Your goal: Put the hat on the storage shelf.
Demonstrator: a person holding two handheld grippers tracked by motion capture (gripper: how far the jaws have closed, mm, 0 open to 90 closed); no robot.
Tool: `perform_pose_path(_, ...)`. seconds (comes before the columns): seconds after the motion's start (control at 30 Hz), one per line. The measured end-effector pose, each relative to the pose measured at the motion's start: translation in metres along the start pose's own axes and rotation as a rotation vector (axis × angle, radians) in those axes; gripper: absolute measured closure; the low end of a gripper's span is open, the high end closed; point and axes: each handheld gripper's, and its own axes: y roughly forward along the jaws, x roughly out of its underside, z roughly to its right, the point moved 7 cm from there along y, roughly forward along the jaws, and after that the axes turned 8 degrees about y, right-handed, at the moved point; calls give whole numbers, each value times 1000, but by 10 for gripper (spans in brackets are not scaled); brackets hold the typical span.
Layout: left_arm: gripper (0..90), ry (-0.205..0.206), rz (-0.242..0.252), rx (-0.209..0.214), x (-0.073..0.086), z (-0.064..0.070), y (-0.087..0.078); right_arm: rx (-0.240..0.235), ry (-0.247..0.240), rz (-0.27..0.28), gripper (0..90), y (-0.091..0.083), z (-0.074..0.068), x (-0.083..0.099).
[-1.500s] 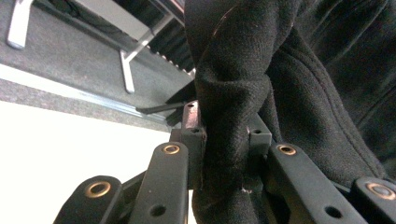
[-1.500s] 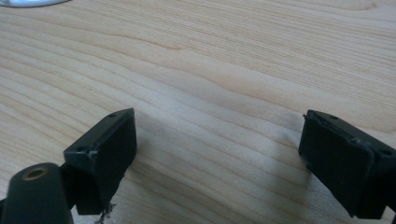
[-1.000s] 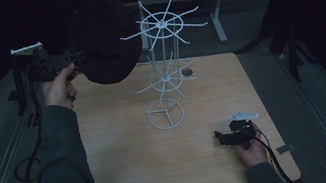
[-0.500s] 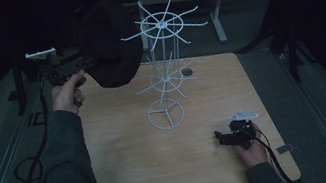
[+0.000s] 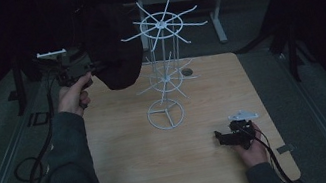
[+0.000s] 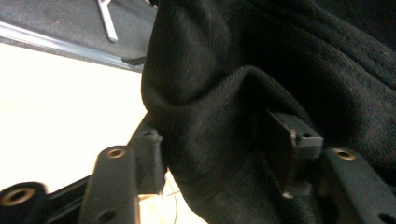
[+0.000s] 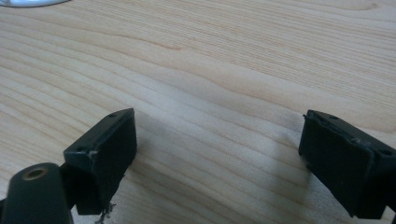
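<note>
Darkness swallows everything beyond the pale wooden bench, and no writing can be read. Raised above the bench's far left corner, the left gripper has its fingers pinched on a fold of a black fabric hat, whose shape melts into the gloom, just beside the white wire rack. Resting near the right edge, the right gripper spreads its fingers wide, empty.

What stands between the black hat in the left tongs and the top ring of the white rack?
Nothing visible. The left tongs hold the black hat in the air just left of the white rack, close to its nearest top prongs.
</note>
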Motion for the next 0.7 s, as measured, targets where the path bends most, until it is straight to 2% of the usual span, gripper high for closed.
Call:
perform_pose_path(0.13, 424, -7, -10, 13, 1, 1, 3, 2, -1, 0, 110, 0, 0, 0)
perform_pose_path(0.3, 390, -13, -11, 4, 1, 0, 4, 1, -1, 0, 111, 0, 0, 0)
perform_pose_path(0.4, 305, -15, -15, -6, 1, -1, 2, 2, -1, 0, 110, 0, 0, 0)
perform_pose_path(0.43, 305, -16, -15, -5, 1, -1, 2, 2, -1, 0, 110, 0, 0, 0)
perform_pose_path(0.53, 263, 1, -15, -14, 1, -1, 0, 0, -1, 0, 111, 0, 0, 0)
perform_pose_path(0.57, 259, 7, -1, -8, -1, 0, -2, 0, 0, 0, 110, 0, 0, 0)
perform_pose_path(0.7, 260, 21, 3, -13, -2, 1, -4, 1, -2, 2, 110, 0, 0, 0)
